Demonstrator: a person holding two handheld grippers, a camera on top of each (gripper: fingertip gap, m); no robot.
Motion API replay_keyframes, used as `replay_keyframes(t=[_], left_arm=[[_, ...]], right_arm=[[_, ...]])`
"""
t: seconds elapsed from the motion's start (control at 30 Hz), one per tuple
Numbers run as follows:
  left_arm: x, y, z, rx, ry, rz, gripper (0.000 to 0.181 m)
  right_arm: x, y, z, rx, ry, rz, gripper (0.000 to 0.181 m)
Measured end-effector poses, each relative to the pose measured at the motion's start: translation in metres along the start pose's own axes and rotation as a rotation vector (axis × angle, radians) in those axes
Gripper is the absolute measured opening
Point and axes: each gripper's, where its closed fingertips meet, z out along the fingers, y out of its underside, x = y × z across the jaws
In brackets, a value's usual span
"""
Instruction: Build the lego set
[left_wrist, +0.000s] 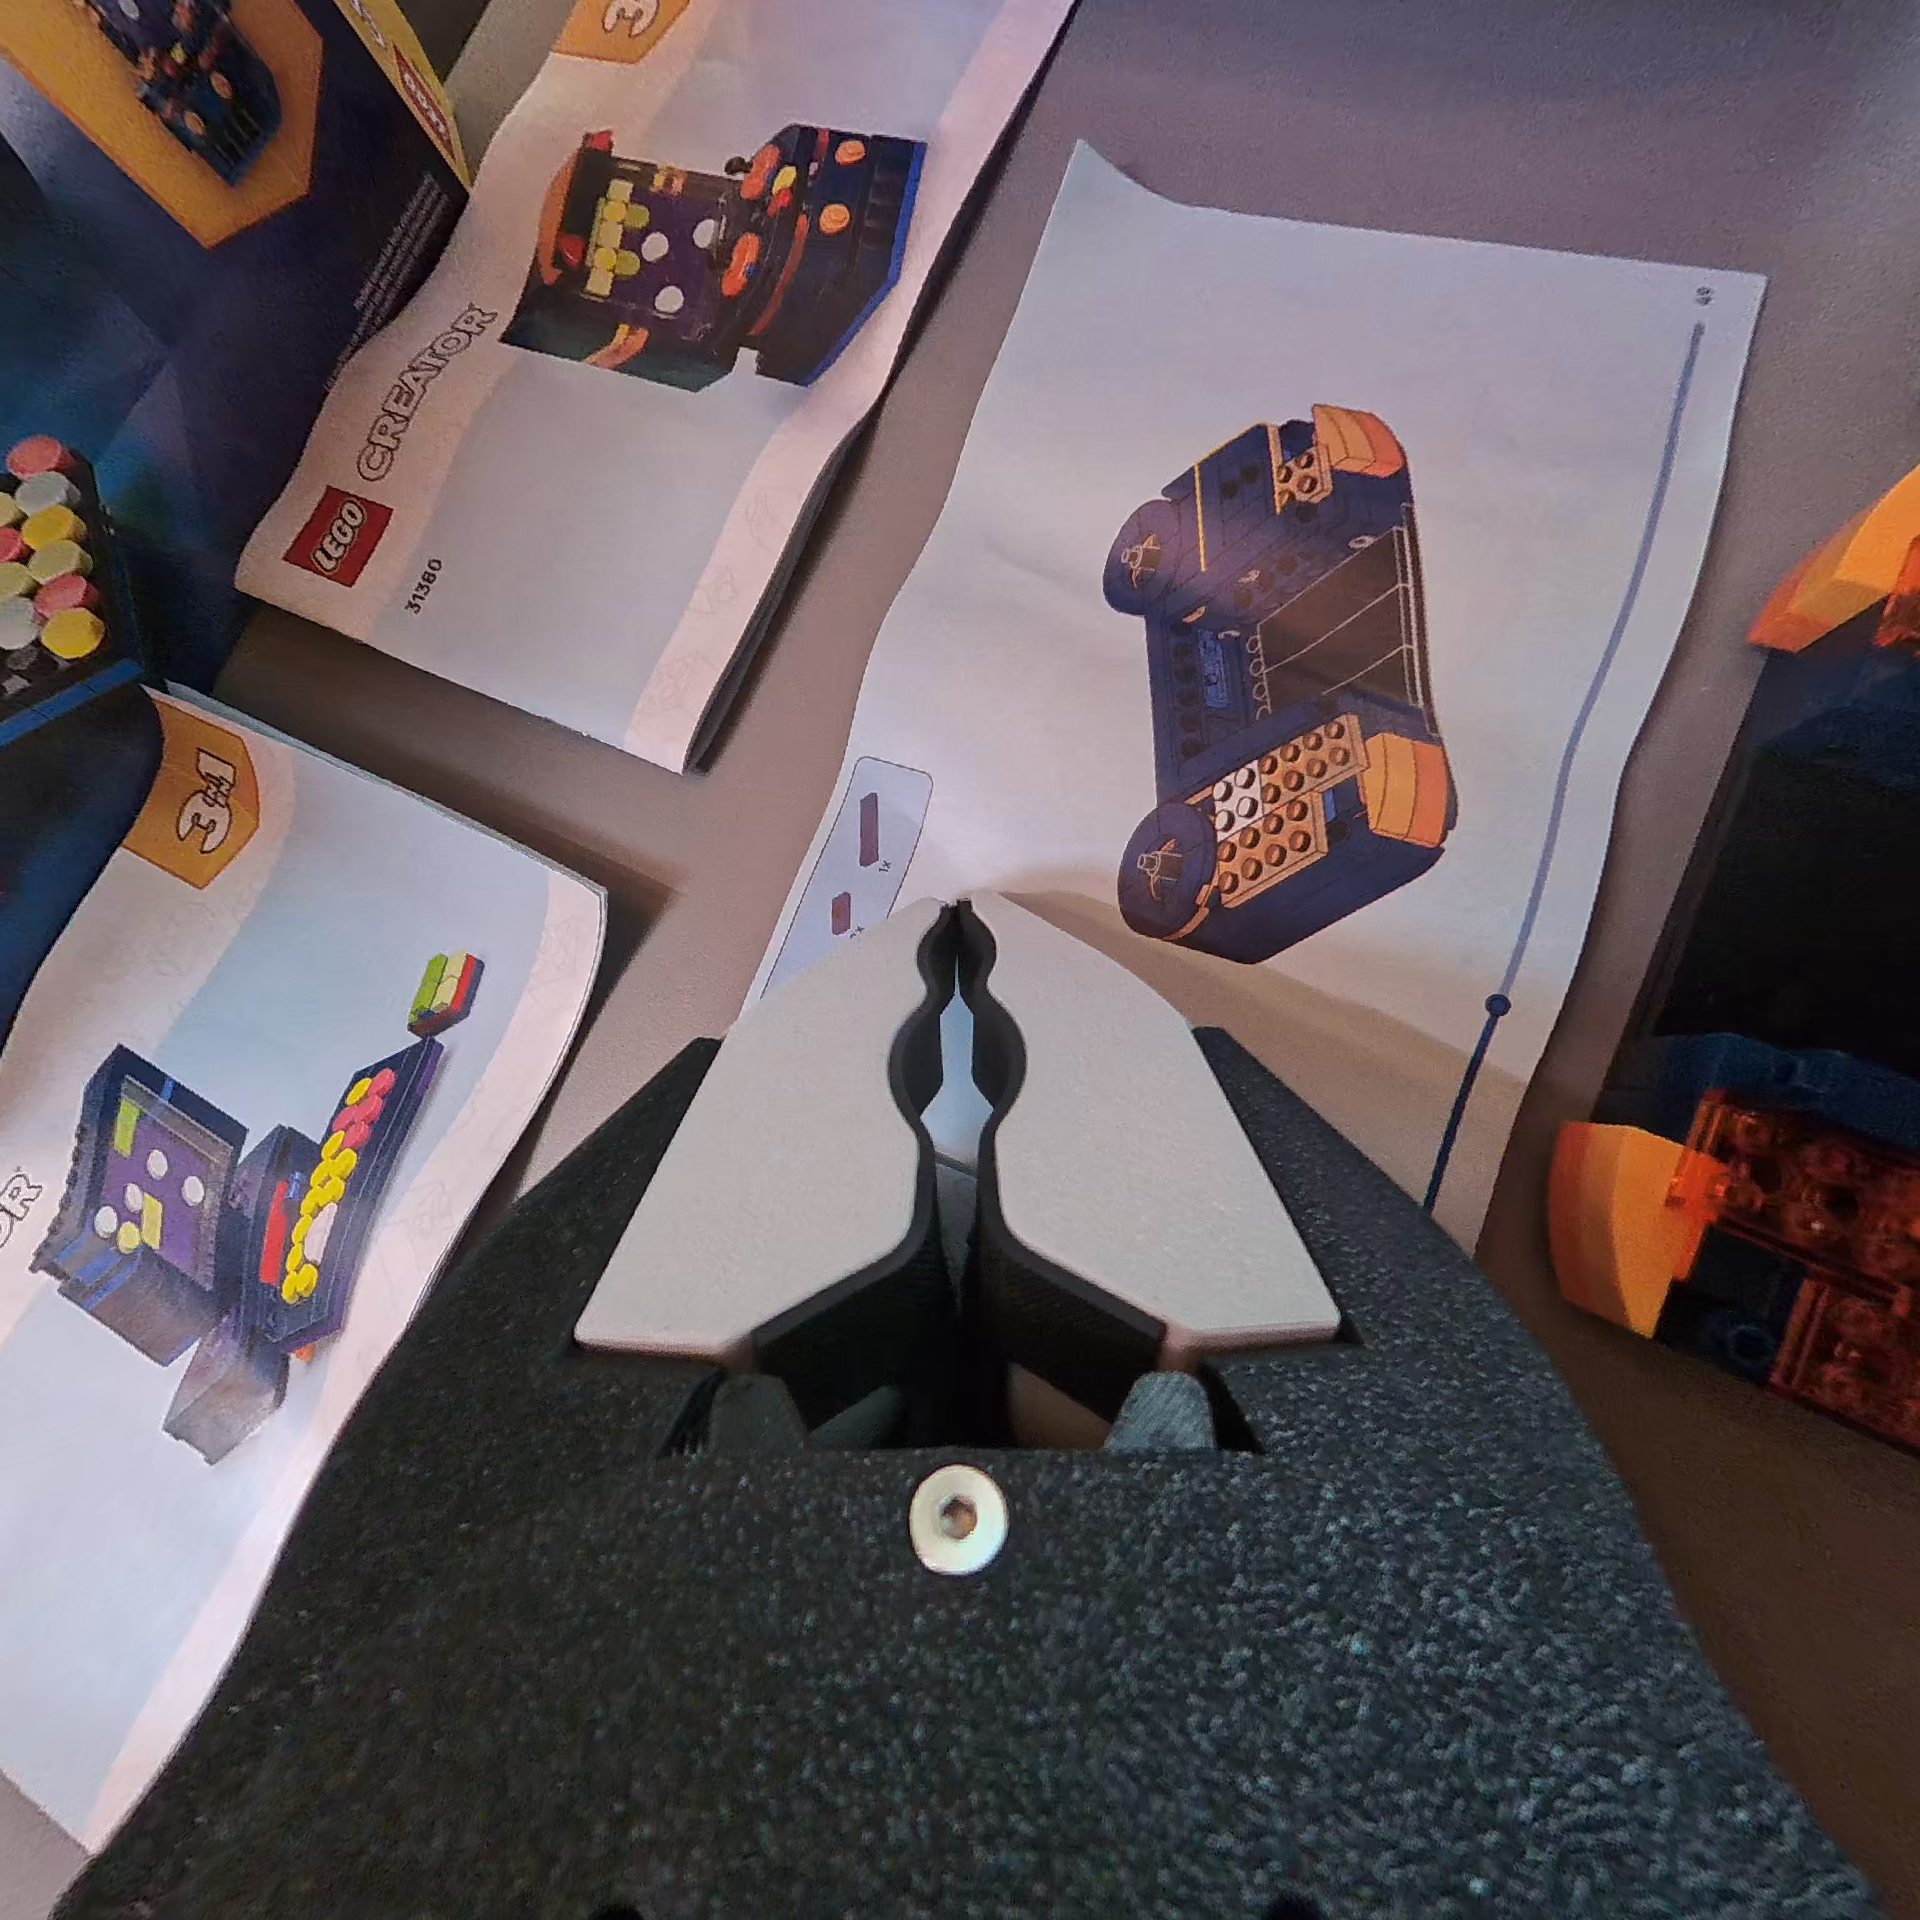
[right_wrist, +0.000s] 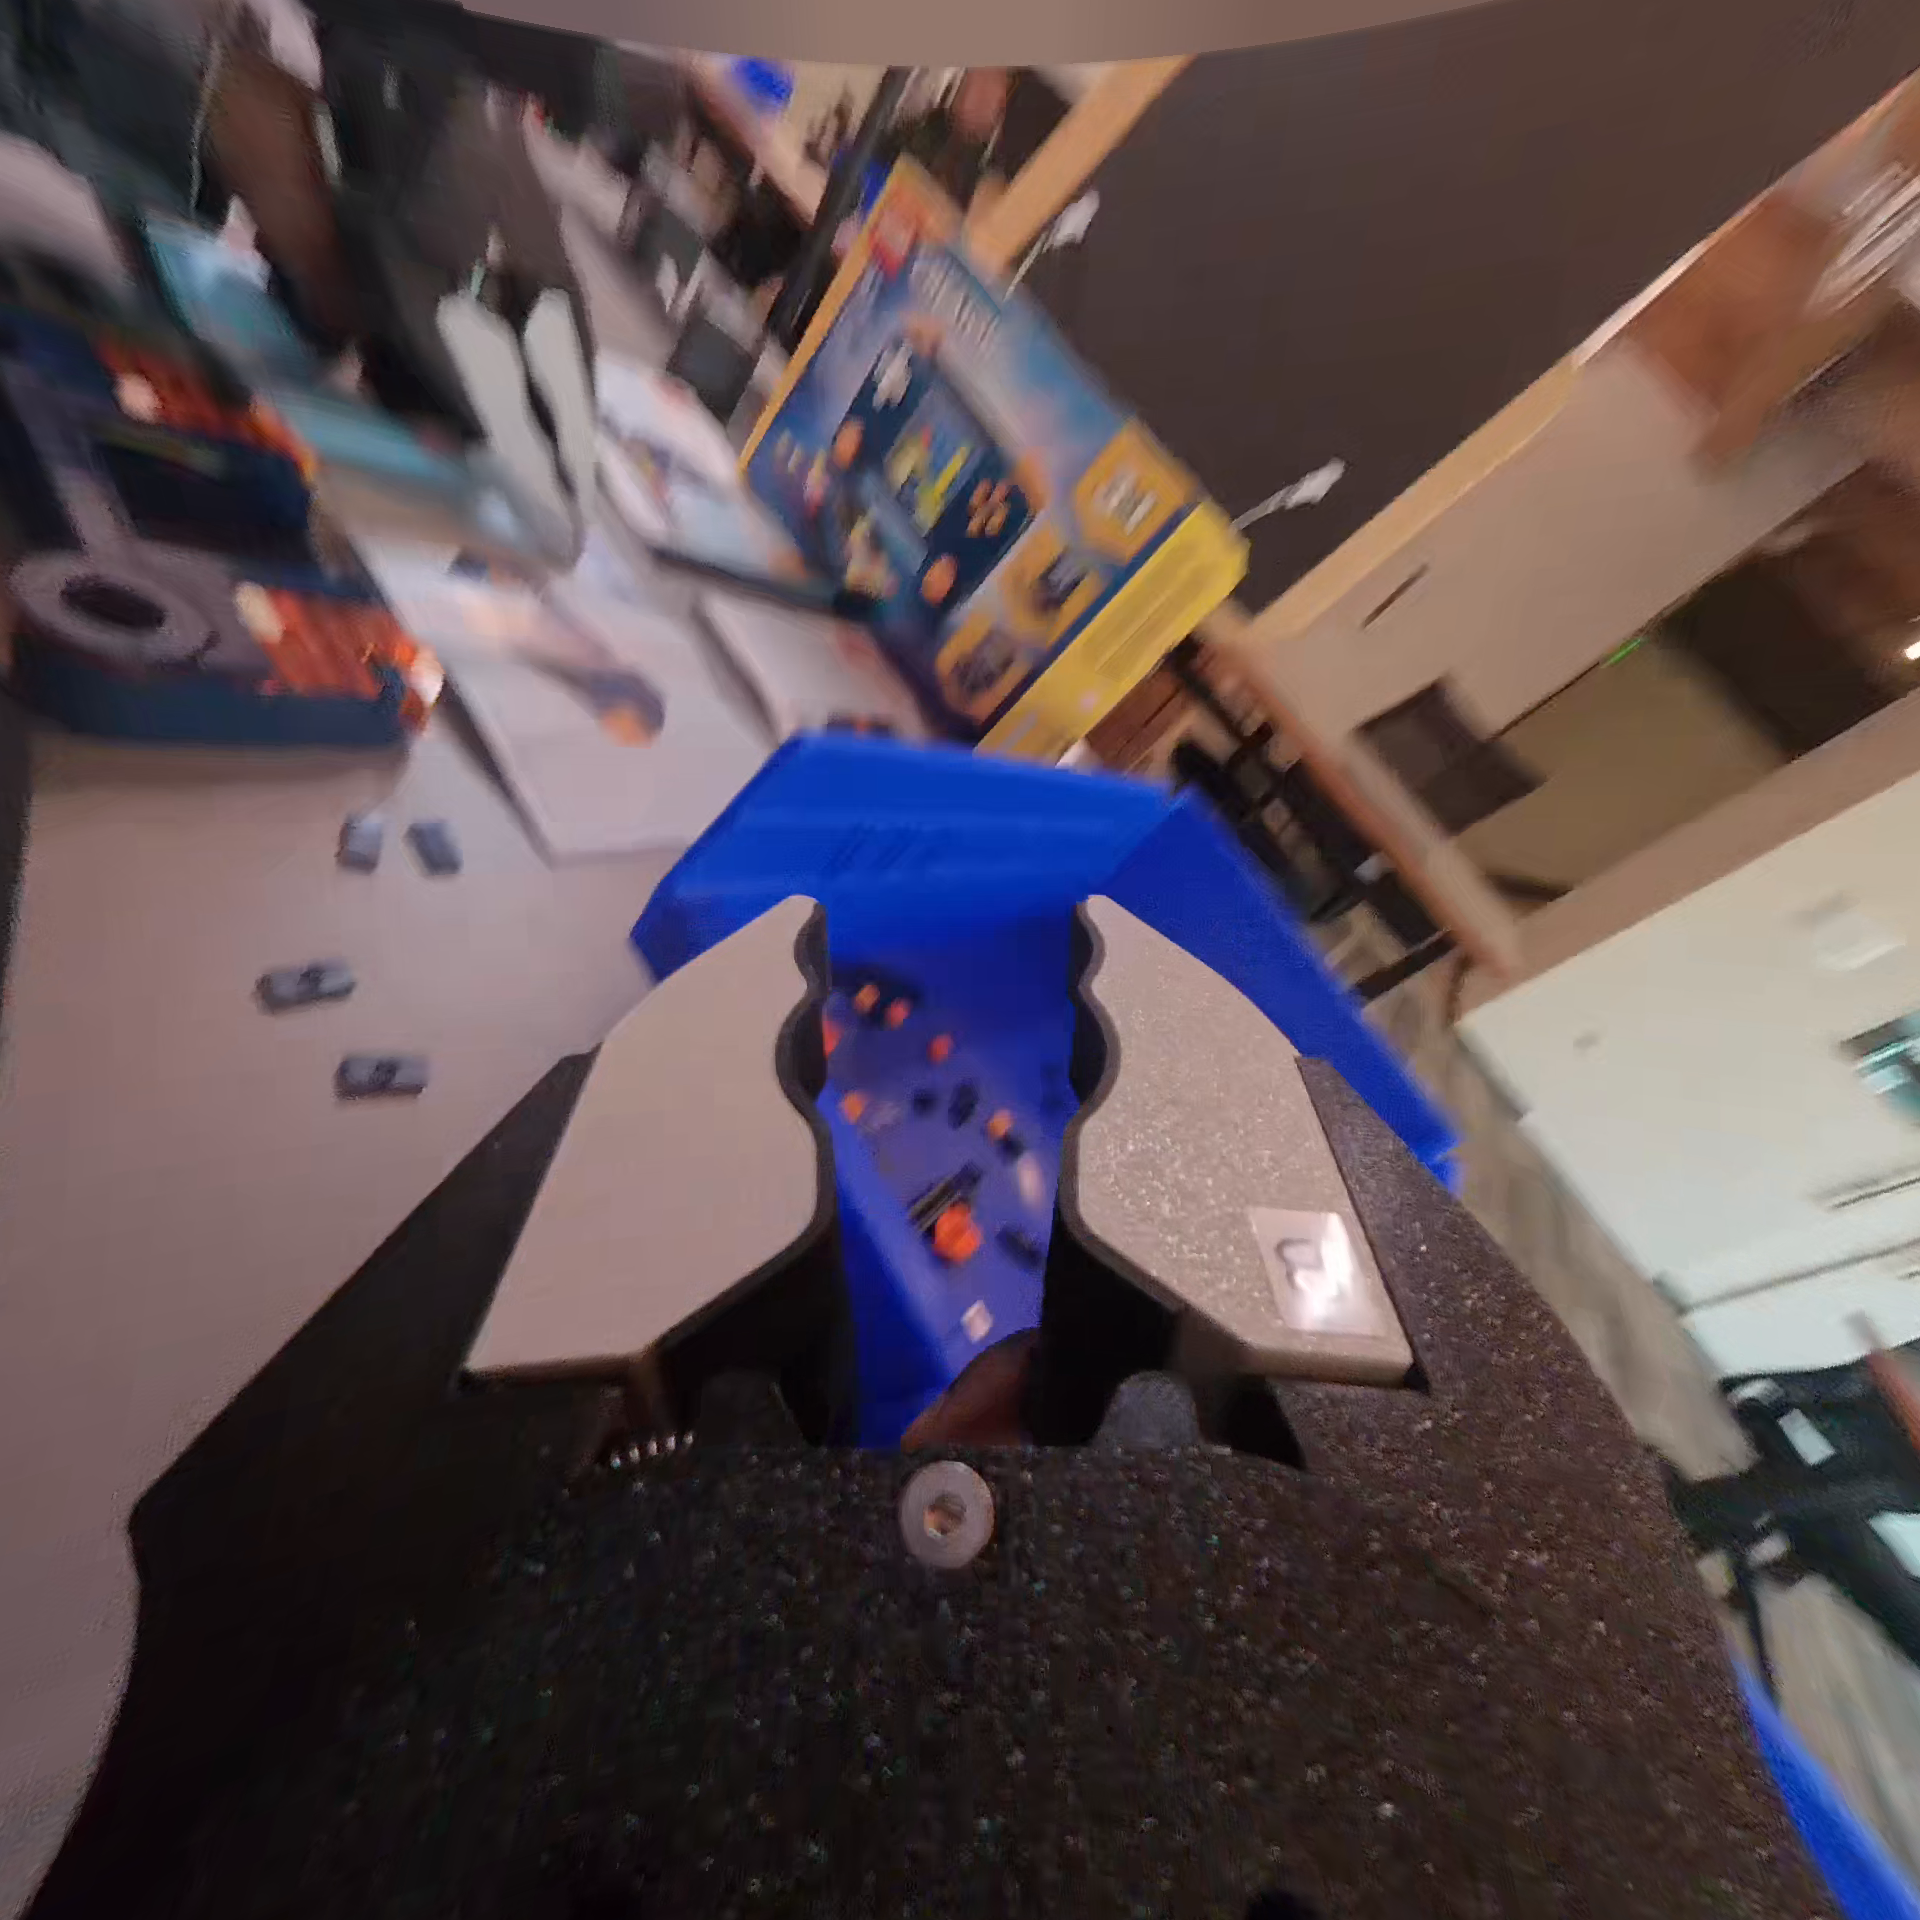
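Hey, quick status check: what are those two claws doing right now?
Left gripper shut, empty, over open instruction sheet. Right gripper open above blue plastic parts bin. Nothing blocking.

A matte grey-brown tabletop (left_wrist: 1403, 156) fills the left wrist view's far right. In the blurred right wrist view, a dark brown wall (right_wrist: 1403, 260) stands far off, with a light wooden beam (right_wrist: 1081, 156) to its left and pale white counters (right_wrist: 1662, 1091) to its right
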Motion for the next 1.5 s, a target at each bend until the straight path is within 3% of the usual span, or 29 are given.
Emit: replay_keyframes(t=[0.1,0.23,0.4,0.53,1.5], left_arm=[[0.0,0.0,0.0,0.002,0.001,-0.001,0.0],[0.0,0.0,0.0,0.01,0.008,-0.011,0.0],[0.0,0.0,0.0,0.012,0.006,-0.008,0.0],[0.0,0.0,0.0,0.012,0.007,-0.009,0.0],[0.0,0.0,0.0,0.003,0.004,-0.001,0.0]], right_arm=[[-0.022,0.037,0.011,-0.211,-0.129,0.007,0.045],[-0.042,0.073,0.02,-0.45,-0.195,-0.203,0.043],[-0.045,0.076,0.028,-0.47,-0.169,-0.38,0.03],[-0.046,0.074,0.03,-0.464,-0.162,-0.426,0.031],[-0.047,0.073,0.03,-0.443,-0.16,-0.403,0.03]])
